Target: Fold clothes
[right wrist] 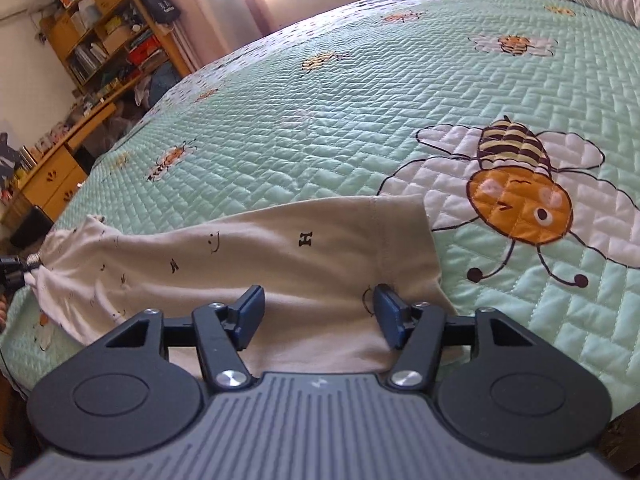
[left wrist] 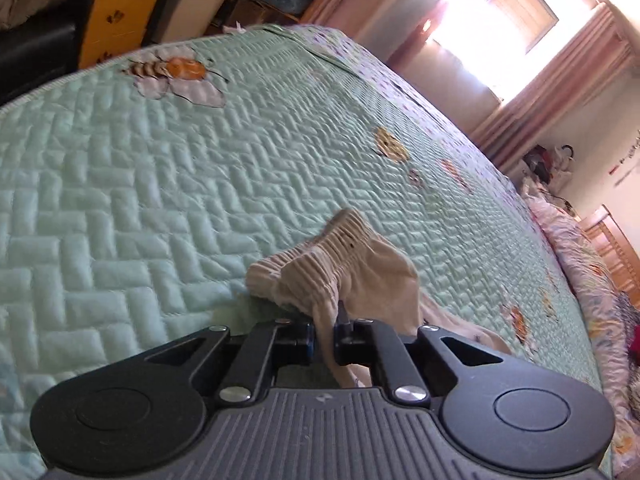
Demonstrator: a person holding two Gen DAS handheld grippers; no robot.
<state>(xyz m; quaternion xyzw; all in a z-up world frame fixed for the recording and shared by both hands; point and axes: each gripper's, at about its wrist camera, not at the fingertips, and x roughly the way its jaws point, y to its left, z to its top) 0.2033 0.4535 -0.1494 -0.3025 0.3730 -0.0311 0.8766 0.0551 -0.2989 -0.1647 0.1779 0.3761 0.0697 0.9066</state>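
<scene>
There is one piece of clothing, a cream garment (right wrist: 256,248) with little black marks on it, and two grippers. The garment lies spread on the bed (right wrist: 320,128), from the left edge of the right wrist view across to a big bee picture (right wrist: 516,188) sewn on the cover.

At the far left of that view, the left gripper (left wrist: 325,334) holds one end of the garment. Its jaws are almost closed and pinch the stretchy, gathered band (left wrist: 320,252), which bunches up above the bed. The rest of the cloth hangs down and trails off to the right.

The right gripper (right wrist: 318,316) sits over the other end of the garment. Its jaws stand wide apart. The cloth lies under and between them, but the blue pads (right wrist: 250,310) do not squeeze it.

The bed has a mint green quilted cover with many bees on it, big and small. I can count at least six in the right wrist view. There is one wooden shelf (right wrist: 108,28) full of books and boxes, one wooden desk (right wrist: 56,168) beside it, and pink curtains (left wrist: 532,104) at a bright window.

The near edge of the garment is hidden under the right gripper. The window is too bright to see through. The things on the shelf are too small to tell apart.
</scene>
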